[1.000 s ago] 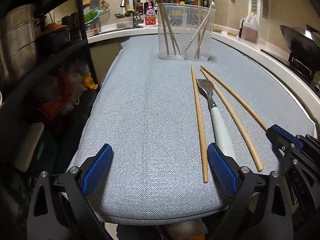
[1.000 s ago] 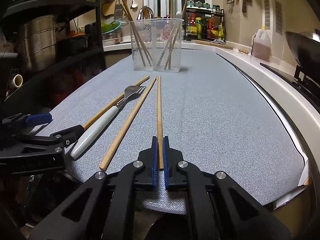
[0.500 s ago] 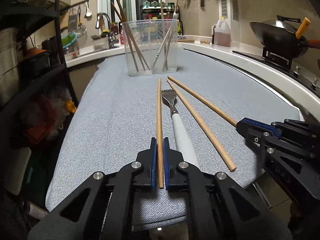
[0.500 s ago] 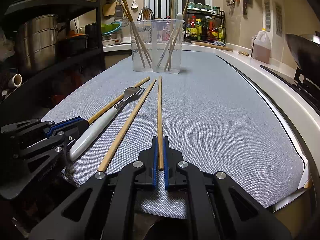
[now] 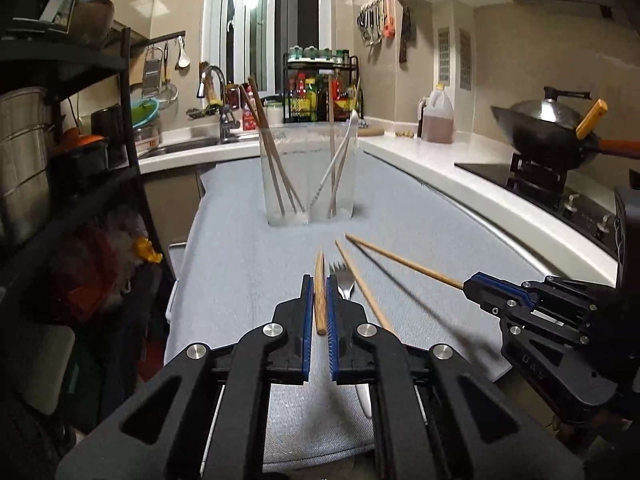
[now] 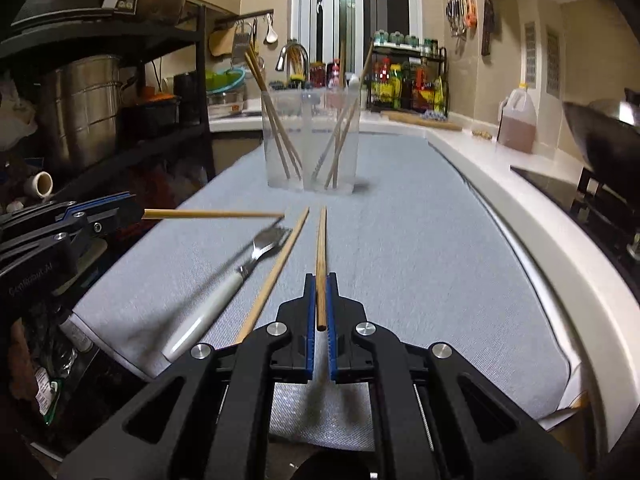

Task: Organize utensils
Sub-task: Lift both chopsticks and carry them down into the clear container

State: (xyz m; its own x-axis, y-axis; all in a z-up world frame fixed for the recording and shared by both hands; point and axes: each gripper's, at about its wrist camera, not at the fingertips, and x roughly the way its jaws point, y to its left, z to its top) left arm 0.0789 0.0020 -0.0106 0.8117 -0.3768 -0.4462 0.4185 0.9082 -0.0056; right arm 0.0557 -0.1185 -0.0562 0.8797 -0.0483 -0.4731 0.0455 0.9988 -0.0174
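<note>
Fork (image 6: pixel 224 284) beside loose chopstick (image 6: pixel 276 272)

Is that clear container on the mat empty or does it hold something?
Not empty: the clear container holds several chopsticks leaning inside.

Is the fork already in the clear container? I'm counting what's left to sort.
No, the fork lies on the grey mat, short of the clear container.

A wok (image 5: pixel 550 136) sits near an oil jug (image 5: pixel 437 120).
</note>
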